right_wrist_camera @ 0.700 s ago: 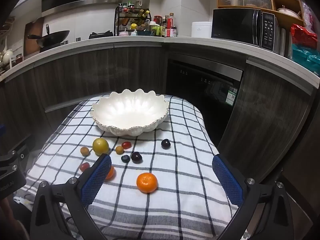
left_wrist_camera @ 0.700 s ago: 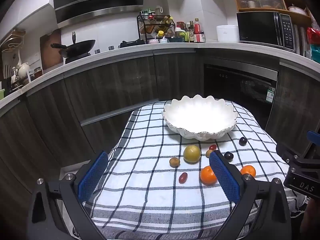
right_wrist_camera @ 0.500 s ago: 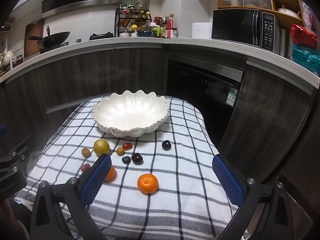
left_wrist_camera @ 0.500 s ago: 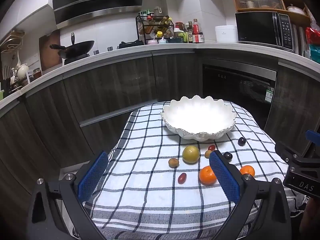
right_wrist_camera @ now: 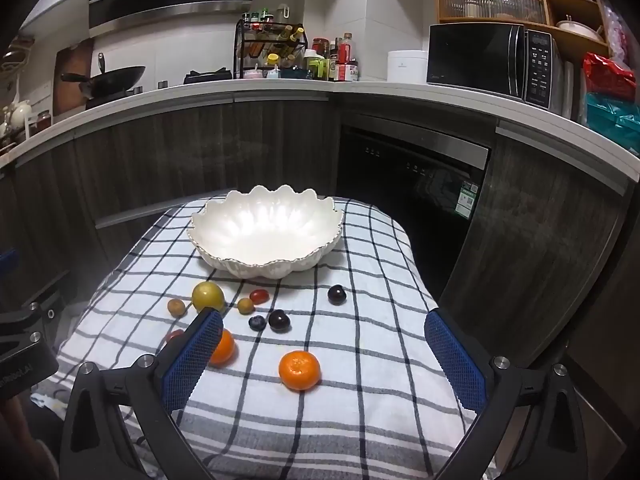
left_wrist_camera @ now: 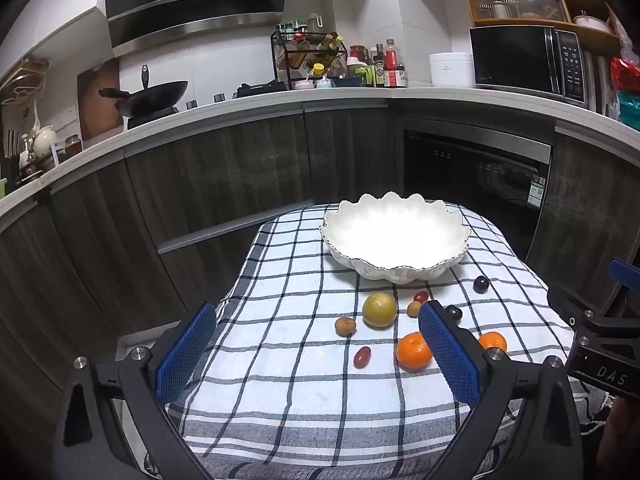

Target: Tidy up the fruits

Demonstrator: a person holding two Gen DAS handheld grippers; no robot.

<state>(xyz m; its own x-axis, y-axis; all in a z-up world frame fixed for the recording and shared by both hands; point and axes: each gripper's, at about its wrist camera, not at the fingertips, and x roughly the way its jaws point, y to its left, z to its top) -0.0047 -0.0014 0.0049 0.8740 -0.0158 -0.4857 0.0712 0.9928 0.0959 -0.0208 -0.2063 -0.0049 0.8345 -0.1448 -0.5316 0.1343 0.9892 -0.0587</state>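
Note:
An empty white scalloped bowl [left_wrist_camera: 394, 242] [right_wrist_camera: 266, 236] stands at the far end of a checked tablecloth [left_wrist_camera: 288, 360] [right_wrist_camera: 360, 360]. Loose fruit lies in front of it: two mandarins [left_wrist_camera: 414, 351] [right_wrist_camera: 299, 369], a yellow-green round fruit [left_wrist_camera: 379, 309] [right_wrist_camera: 207, 297], small brown fruits [left_wrist_camera: 345, 326], red grape tomatoes [left_wrist_camera: 362, 356] [right_wrist_camera: 259, 295], dark cherries [right_wrist_camera: 336, 294] and a blueberry [right_wrist_camera: 257, 323]. My left gripper [left_wrist_camera: 316, 354] is open and empty, above the cloth's near left. My right gripper [right_wrist_camera: 324, 360] is open and empty, with the near mandarin between its fingers' line of sight.
Dark wood cabinets and a built-in dishwasher [right_wrist_camera: 412, 184] stand behind the table. The white countertop [left_wrist_camera: 280, 100] carries a wok, a spice rack, bottles and a microwave [right_wrist_camera: 490, 62]. The cloth drops off at the table's left, right and far edges.
Both grippers have drifted slightly back and up, so the bowl and fruit sit a little lower in view. Both stay open. No fruit has moved.

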